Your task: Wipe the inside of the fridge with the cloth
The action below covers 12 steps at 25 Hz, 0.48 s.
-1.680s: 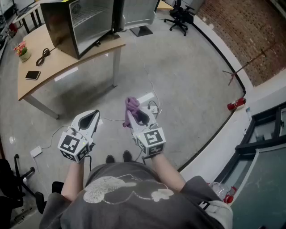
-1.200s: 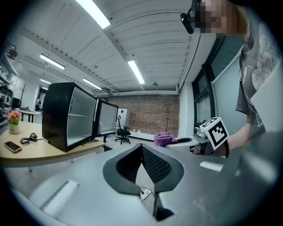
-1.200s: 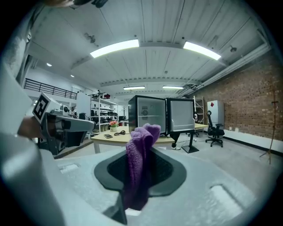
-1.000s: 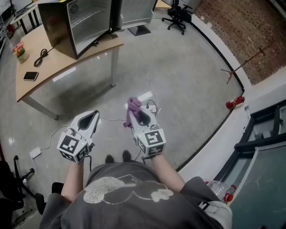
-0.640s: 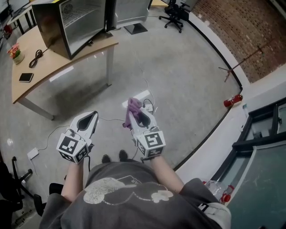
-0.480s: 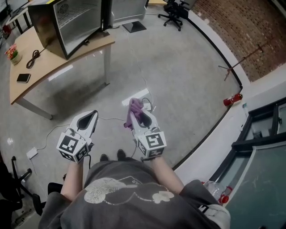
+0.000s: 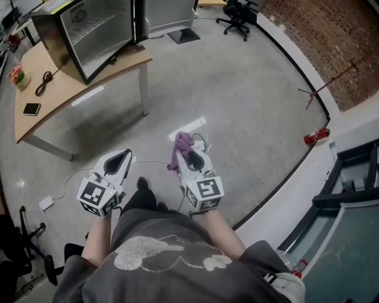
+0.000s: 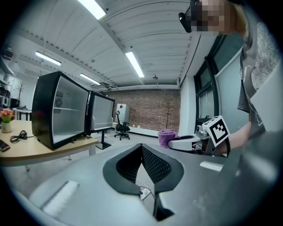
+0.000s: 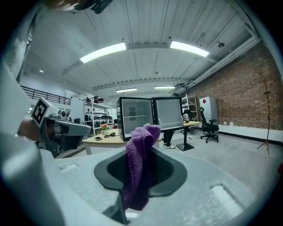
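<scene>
1. Head view: a grey polished floor [image 7: 254, 100] fills most of the picture, and both grippers are held out over it in front of the person's body.
2. A wooden desk [image 7: 68, 92] is seen at the upper left of that floor.
3. A black fridge [image 7: 89, 29] is set on the desk's far right corner. Its glass door [image 7: 163, 15] is swung open and a wire shelf is seen inside. The same fridge is seen ahead in the left gripper view [image 8: 59, 110] and in the right gripper view [image 9: 135, 115].
4. The left gripper [image 7: 121, 155] is held beside the right one, apart from it. In the left gripper view [image 8: 142, 152] its jaws are seen brought together at the tips, with nothing between them.
5. The right gripper [image 7: 185, 145] is clamped on a purple cloth [image 7: 182, 142]. In the right gripper view [image 9: 140, 156] the cloth [image 9: 138, 141] is seen pinched between the pads, bunched up above the jaw tips and hanging down below them.
6. The cloth is carried over the floor, well apart from the fridge and not touching the desk.
7. On the desk's left half a coiled black cable [image 7: 42, 83] is laid between the fridge and a flower pot [image 7: 18, 76] at the far left edge. A phone [image 7: 31, 109] is laid flat near the left end.
</scene>
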{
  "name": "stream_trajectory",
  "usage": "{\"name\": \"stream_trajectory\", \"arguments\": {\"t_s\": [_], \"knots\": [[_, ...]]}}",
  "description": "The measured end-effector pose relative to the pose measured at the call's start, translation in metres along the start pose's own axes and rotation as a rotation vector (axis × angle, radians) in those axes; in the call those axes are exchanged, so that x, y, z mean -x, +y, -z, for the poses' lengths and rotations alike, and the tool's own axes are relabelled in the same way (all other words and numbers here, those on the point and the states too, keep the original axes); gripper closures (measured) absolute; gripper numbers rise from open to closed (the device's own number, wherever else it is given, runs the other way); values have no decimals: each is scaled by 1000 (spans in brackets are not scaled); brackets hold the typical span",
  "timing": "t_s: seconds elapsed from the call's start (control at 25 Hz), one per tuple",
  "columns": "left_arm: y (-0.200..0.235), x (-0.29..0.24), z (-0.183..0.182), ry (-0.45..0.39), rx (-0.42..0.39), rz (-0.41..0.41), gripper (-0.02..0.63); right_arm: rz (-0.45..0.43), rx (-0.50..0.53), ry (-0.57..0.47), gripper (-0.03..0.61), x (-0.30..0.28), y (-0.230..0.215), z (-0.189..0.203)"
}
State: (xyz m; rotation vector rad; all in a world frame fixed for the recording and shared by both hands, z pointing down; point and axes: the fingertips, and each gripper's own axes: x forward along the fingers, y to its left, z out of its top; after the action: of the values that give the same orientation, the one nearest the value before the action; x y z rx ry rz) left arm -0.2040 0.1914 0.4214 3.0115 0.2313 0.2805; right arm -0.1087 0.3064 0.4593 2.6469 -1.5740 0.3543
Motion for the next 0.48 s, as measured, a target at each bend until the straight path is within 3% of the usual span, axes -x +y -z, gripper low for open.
{"name": "stream_trajectory", "arguments": {"t_s": [0.24,0.48], "knots": [[42,-42,5,8,23,19,597,19,2,27,497,-45,-24,3],[104,-104,-11,-10,4,55,597,73,27,30,497,-107,-62,-24]]}}
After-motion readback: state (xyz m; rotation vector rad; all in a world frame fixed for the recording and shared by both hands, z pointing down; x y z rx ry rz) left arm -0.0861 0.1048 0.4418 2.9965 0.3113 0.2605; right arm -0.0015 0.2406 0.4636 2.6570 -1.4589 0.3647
